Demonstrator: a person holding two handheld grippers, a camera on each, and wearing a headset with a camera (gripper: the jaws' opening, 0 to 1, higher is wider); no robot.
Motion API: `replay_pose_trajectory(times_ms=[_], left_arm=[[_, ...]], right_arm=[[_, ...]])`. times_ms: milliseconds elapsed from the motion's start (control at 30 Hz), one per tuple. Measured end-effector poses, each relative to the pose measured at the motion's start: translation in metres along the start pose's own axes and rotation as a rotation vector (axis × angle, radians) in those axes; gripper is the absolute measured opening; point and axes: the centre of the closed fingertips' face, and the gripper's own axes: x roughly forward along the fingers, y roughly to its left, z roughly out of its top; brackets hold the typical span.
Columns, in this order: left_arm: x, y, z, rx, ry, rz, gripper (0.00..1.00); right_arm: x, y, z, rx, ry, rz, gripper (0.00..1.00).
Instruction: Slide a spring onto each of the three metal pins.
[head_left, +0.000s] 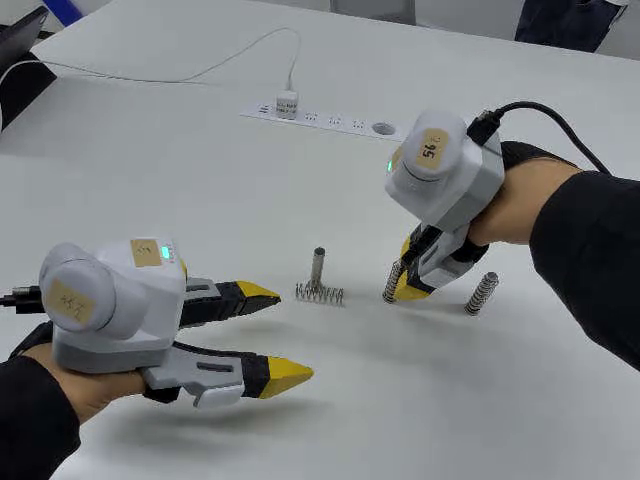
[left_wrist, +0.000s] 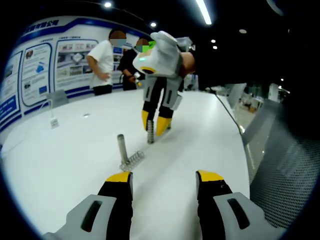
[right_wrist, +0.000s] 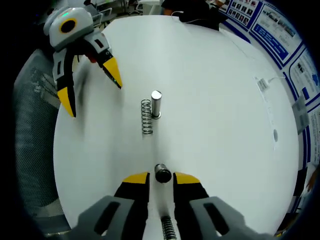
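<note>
Metal spring (head_left: 391, 282), clamped between right gripper (head_left: 404, 290) jaws

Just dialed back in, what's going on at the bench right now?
The person's right tool points down with its tips straddling an upright pin that seems to have a spring on it. Whether the tool is actually gripping it is unclear. The left tool hovers open off to the side, holding nothing. A bare pin stands between the tools with a loose spring lying at its foot. A second spring lies on the table beside the right tool.
</note>
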Motion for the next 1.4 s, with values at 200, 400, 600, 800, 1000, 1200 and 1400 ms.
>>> replay_pose_trajectory(times_ms=[200,400,600,800,1000,1200,1400], left_arm=[[0.000,0.000,0.000,0.001,-0.001,0.000,0.52],[0.000,0.000,0.000,0.001,0.001,0.001,0.52],[-0.001,0.001,0.000,0.001,0.000,0.003,0.52],[-0.001,0.002,-0.001,0.001,0.001,0.004,0.52],[-0.002,0.003,-0.001,0.002,0.001,0.005,0.52],[-0.003,0.004,-0.001,0.000,0.003,0.008,0.52],[-0.002,0.002,-0.001,0.003,0.005,0.005,0.51]], right_arm=[[-0.003,-0.004,0.000,0.002,-0.009,-0.011,0.21],[-0.008,-0.005,0.005,0.000,-0.028,-0.020,0.22],[-0.009,-0.005,0.010,-0.006,-0.038,-0.023,0.22],[-0.012,-0.001,0.023,-0.016,-0.063,-0.020,0.22],[-0.007,0.003,0.031,-0.030,-0.070,-0.016,0.22],[-0.004,0.006,0.041,-0.035,-0.090,-0.005,0.22],[0.006,0.008,0.047,-0.030,-0.102,0.008,0.21]])
